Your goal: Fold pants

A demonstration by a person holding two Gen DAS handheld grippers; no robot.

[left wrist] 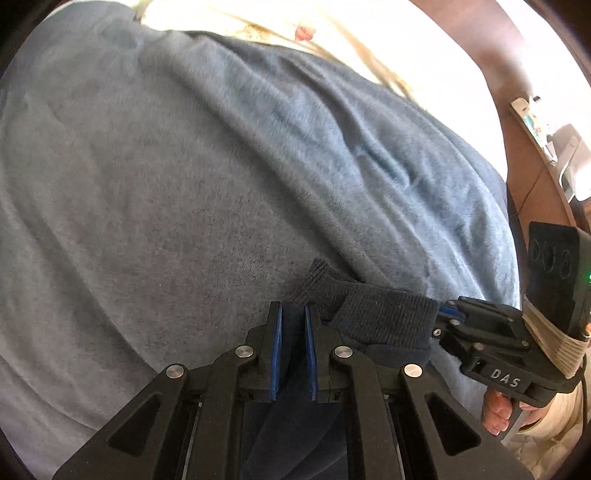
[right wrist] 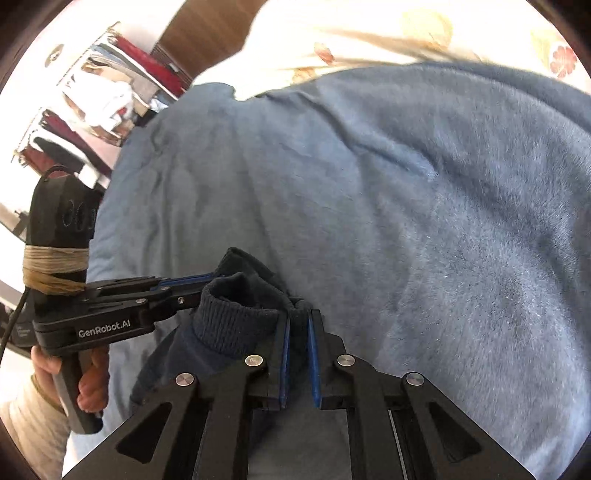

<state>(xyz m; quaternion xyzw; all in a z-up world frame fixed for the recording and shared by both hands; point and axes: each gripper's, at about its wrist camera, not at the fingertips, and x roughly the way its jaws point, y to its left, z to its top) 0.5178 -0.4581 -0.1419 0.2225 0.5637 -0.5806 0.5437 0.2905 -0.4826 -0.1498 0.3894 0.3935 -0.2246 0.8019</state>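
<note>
A: The blanket (left wrist: 184, 166) is a soft grey-blue, plain, with no print.

B: And the pants (left wrist: 384, 314)?

A: Dark navy, lying on the blanket, with a ribbed knit cuff (right wrist: 236, 325) in the same navy.

B: The left gripper (left wrist: 293, 314)?

A: Black, with bright blue pads (left wrist: 276, 354) and silver rivets. The right gripper (right wrist: 297, 321) is the same; white lettering shows on both bodies.

B: Beyond the blanket?

A: A cream sheet (right wrist: 369, 33) with a scattered floral print, red-orange flowers and pale yellow leaves.

B: Anything else near the blanket?

A: Beige cord (right wrist: 55, 267) wound round the left gripper's black top, and a beige sleeve (right wrist: 29, 421) beside the blanket's edge.
</note>
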